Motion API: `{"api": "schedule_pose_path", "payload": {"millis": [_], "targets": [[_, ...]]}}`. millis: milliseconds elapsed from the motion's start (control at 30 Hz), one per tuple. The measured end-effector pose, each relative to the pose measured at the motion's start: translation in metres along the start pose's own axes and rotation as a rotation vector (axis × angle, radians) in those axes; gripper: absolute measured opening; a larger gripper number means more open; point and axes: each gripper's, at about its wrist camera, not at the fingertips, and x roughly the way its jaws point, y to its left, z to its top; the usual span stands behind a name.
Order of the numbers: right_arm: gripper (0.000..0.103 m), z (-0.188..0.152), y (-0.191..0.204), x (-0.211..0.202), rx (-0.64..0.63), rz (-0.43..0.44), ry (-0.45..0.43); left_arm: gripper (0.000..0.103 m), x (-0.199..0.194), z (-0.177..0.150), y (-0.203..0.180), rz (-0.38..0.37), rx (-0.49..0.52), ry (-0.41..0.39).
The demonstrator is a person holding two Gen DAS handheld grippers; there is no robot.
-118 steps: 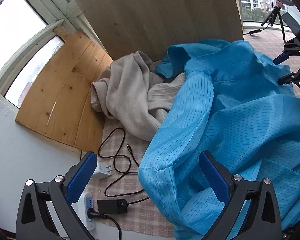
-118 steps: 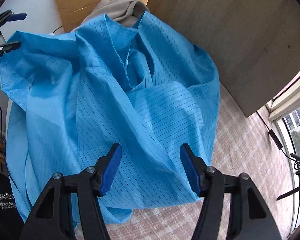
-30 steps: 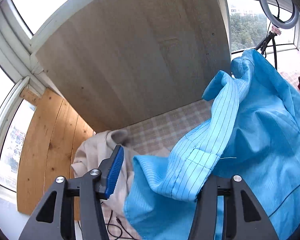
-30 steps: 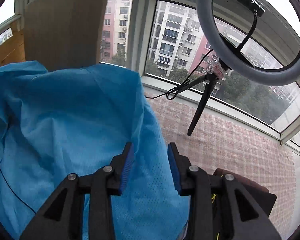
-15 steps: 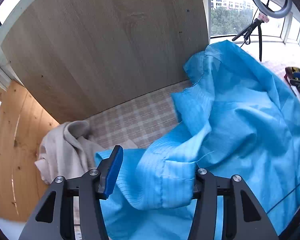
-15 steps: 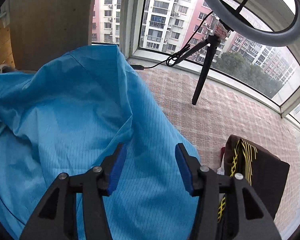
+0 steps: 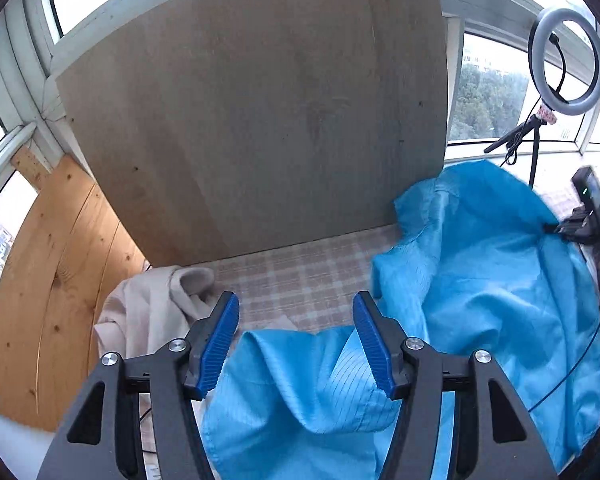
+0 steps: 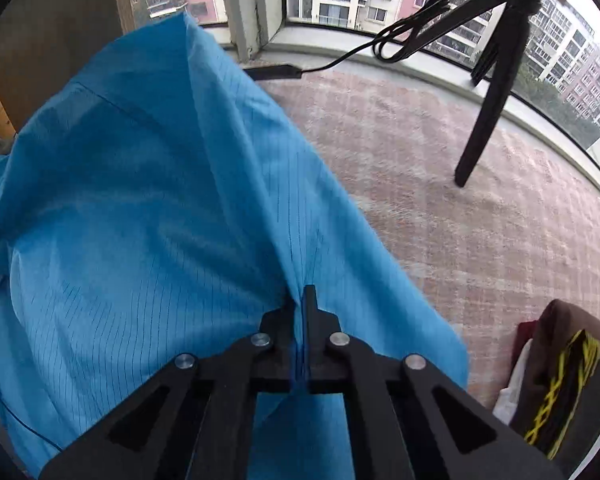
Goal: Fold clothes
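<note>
A blue pinstriped garment (image 7: 480, 300) lies spread over the checked tablecloth (image 7: 300, 276), right of centre in the left wrist view. One loose fold of it sags low between the blue pads of my left gripper (image 7: 296, 340). Those jaws are opening, and neither pad presses on the cloth. In the right wrist view the blue garment (image 8: 140, 200) fills the left half. My right gripper (image 8: 303, 300) is shut on a ridge of this cloth near its right edge, and the fabric puckers toward the closed tips.
A crumpled beige garment (image 7: 148, 312) lies at the left, beside a pine board (image 7: 52, 280). A large grey-brown board (image 7: 260, 120) leans at the back. A ring light (image 7: 566, 56) on a tripod (image 8: 488, 92) stands by the window. A dark garment with yellow stripes (image 8: 560, 392) lies at the right.
The left jaws have spread, and the blue fold that draped over the right pad now hangs free between them. The right gripper has dropped toward the table and closed on the garment.
</note>
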Motion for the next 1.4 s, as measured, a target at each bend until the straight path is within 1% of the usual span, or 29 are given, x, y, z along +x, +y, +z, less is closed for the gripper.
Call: {"api": "schedule_pose_path", "payload": {"millis": [33,67,100,133,167,233,267,300,333,367,400,433,500,533,567,600,700,733,800,900,967,1067,1100,1167,1200,1267,1300,1400], "targets": [[0.001,0.0,-0.015,-0.018,-0.002,-0.052,-0.048,0.057,-0.002,-0.008,0.001,0.02,0.003,0.007],[0.001,0.001,-0.037,-0.041,0.034,-0.114,-0.098,0.057,-0.003,-0.017,0.003,0.038,0.002,0.019],[0.001,0.002,-0.06,-0.064,0.071,-0.177,-0.148,0.057,-0.004,-0.024,0.003,0.042,0.0,0.029],[0.001,0.0,-0.082,-0.086,0.128,-0.215,-0.189,0.057,-0.003,-0.03,0.002,0.022,-0.003,0.04],[0.001,0.001,-0.093,-0.094,0.121,-0.251,-0.169,0.057,-0.002,-0.033,-0.002,0.004,-0.002,0.051],[0.002,0.001,-0.112,-0.11,0.104,-0.322,-0.125,0.057,0.004,-0.034,-0.016,-0.01,0.008,0.062],[0.003,0.0,-0.111,-0.114,0.085,-0.34,-0.109,0.057,0.007,-0.032,-0.028,-0.021,0.021,0.06],[0.01,-0.002,-0.109,-0.117,0.065,-0.357,-0.094,0.057,0.011,-0.031,-0.04,-0.044,0.034,0.058],[0.026,-0.003,-0.105,-0.123,0.061,-0.354,-0.107,0.057,0.015,-0.03,-0.053,-0.07,0.049,0.057],[0.034,-0.005,-0.101,-0.128,0.057,-0.351,-0.121,0.058,0.019,-0.03,-0.068,-0.097,0.071,0.058],[0.042,-0.005,-0.094,-0.133,0.042,-0.341,-0.154,0.058,0.024,-0.031,-0.084,-0.117,0.101,0.063],[0.042,-0.008,-0.084,-0.139,0.025,-0.334,-0.188,0.058,0.03,-0.035,-0.099,-0.132,0.134,0.074],[0.042,-0.013,-0.06,-0.146,-0.023,-0.279,-0.241,0.058,0.039,-0.046,-0.122,-0.157,0.18,0.104],[0.042,-0.012,-0.042,-0.138,-0.059,-0.206,-0.253,0.058,0.041,-0.052,-0.125,-0.161,0.182,0.115],[0.042,-0.013,-0.025,-0.129,-0.095,-0.114,-0.247,0.058,0.04,-0.059,-0.125,-0.158,0.174,0.122],[0.042,-0.014,-0.004,-0.122,-0.12,-0.013,-0.221,0.058,0.038,-0.067,-0.121,-0.144,0.161,0.132],[0.043,-0.009,0.064,-0.089,-0.168,0.234,-0.141,0.058,0.023,-0.102,-0.091,-0.063,0.105,0.16],[0.046,-0.007,0.091,-0.076,-0.18,0.267,-0.12,0.058,0.016,-0.117,-0.077,-0.029,0.077,0.174],[0.047,0.0,0.143,-0.051,-0.232,0.316,-0.088,0.058,0.0,-0.154,-0.053,0.024,0.02,0.211],[0.047,-0.003,0.212,-0.018,-0.289,0.376,-0.025,0.058,-0.019,-0.215,-0.031,0.059,-0.037,0.288],[0.047,-0.004,0.245,0.001,-0.312,0.387,0.038,0.058,-0.024,-0.254,-0.03,0.042,-0.06,0.344],[0.047,-0.005,0.278,0.02,-0.321,0.428,0.111,0.059,-0.02,-0.293,-0.04,-0.004,-0.065,0.39],[0.047,-0.005,0.284,0.026,-0.31,0.43,0.127,0.059,-0.016,-0.302,-0.044,-0.018,-0.067,0.398],[0.047,0.001,0.294,0.035,-0.287,0.431,0.148,0.059,-0.007,-0.309,-0.047,-0.057,-0.079,0.395],[0.046,0.005,0.297,0.035,-0.273,0.434,0.137,0.059,-0.004,-0.309,-0.047,-0.077,-0.087,0.387],[0.019,0.014,0.303,0.037,-0.244,0.439,0.114,0.059,-0.001,-0.308,-0.045,-0.096,-0.089,0.37],[0.002,0.021,0.302,0.03,-0.231,0.433,0.087,0.059,-0.001,-0.307,-0.044,-0.108,-0.091,0.364],[0.002,0.042,0.298,0.007,-0.192,0.416,0.003,0.06,-0.016,-0.302,-0.039,-0.155,-0.129,0.315]]}}
